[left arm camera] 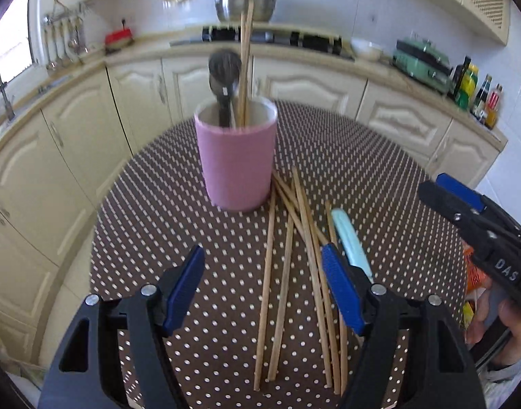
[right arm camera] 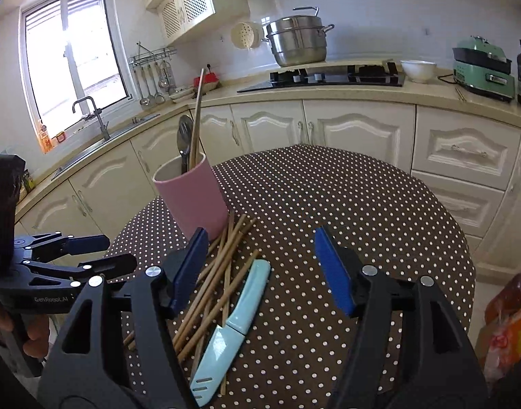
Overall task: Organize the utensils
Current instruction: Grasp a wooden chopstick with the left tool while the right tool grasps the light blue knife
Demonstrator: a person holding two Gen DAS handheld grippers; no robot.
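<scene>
Left gripper (left arm camera: 264,293): I'm hovering it wide over the chopsticks (left arm camera: 287,272), empty.
Right gripper (right arm camera: 260,272): I'm holding it wide, empty, above the knife (right arm camera: 233,320).
Cup (left arm camera: 235,160): just beyond the chopsticks, awaiting them.

This is a home kitchen. Cream cupboards (right arm camera: 356,133) are running along the wall in the middle of the frame. A big steel pot (right arm camera: 296,39) is sitting by a black stove (right arm camera: 323,76) at the top. A sink tap (right arm camera: 90,112) is standing under the bright window (right arm camera: 73,58) at the left, and ladles (right arm camera: 151,85) are hanging nearby.
</scene>
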